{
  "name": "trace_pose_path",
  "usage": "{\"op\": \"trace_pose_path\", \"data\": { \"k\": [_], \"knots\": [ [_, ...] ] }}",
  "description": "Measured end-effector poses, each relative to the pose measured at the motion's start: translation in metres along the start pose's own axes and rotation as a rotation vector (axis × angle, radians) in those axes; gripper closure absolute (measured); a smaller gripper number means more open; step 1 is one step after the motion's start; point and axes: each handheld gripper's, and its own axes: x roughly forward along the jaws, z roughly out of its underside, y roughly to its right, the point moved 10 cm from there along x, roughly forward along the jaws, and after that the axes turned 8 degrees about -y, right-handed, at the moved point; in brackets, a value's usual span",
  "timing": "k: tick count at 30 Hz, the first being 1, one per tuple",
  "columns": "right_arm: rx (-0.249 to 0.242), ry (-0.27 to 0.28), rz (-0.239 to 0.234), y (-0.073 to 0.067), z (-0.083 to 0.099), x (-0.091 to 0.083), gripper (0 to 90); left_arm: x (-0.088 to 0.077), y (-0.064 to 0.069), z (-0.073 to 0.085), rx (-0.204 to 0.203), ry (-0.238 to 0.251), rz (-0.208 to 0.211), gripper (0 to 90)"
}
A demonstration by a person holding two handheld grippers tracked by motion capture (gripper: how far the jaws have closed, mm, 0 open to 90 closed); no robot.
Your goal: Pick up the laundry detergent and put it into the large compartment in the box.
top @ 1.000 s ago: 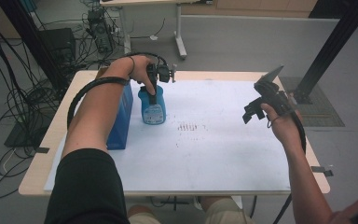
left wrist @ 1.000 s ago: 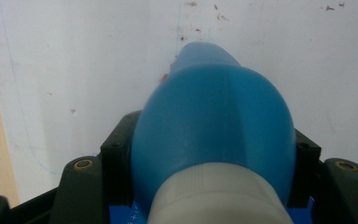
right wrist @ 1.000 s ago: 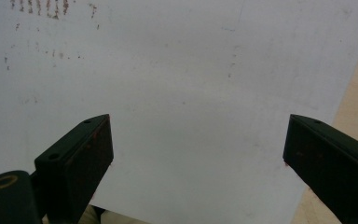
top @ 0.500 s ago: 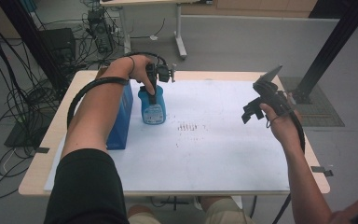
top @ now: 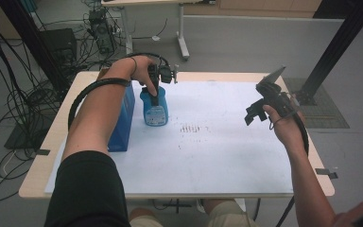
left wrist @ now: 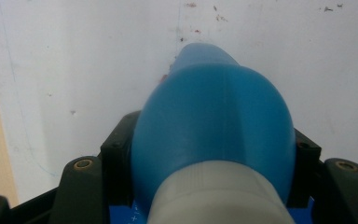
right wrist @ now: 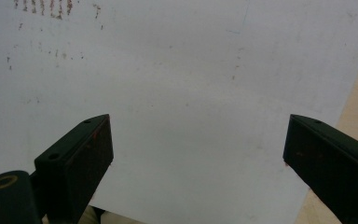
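A blue bottle [top: 154, 109] with a pale cap stands upright on the white sheet [top: 217, 142] at the table's left. My left gripper [top: 154, 94] comes down on it from above and is shut on its upper body. In the left gripper view the blue bottle [left wrist: 214, 126] sits between the two black jaws, its pale cap [left wrist: 219, 196] nearest the camera. My right gripper [top: 255, 113] hovers above the right side of the sheet, open and holding nothing. Its own view has the jaws wide apart over the white sheet [right wrist: 182, 93].
A tall blue box [top: 123, 118] stands just left of the bottle, behind my left forearm. Small dark marks [top: 191, 128] dot the sheet's middle. The wooden table edge [top: 321, 165] runs past the sheet at right. Cables and a black post surround the table.
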Motion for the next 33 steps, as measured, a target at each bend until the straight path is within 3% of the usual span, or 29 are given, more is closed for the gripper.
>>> {"op": "trace_pose_path", "data": {
  "k": [33],
  "knots": [
    [-0.001, -0.001, 0.0, -0.003, -0.0017, 0.0005, 8.2, -0.0002, 0.0006, -0.001, -0.005, -0.008, 0.0, 37.5]
  ]
}}
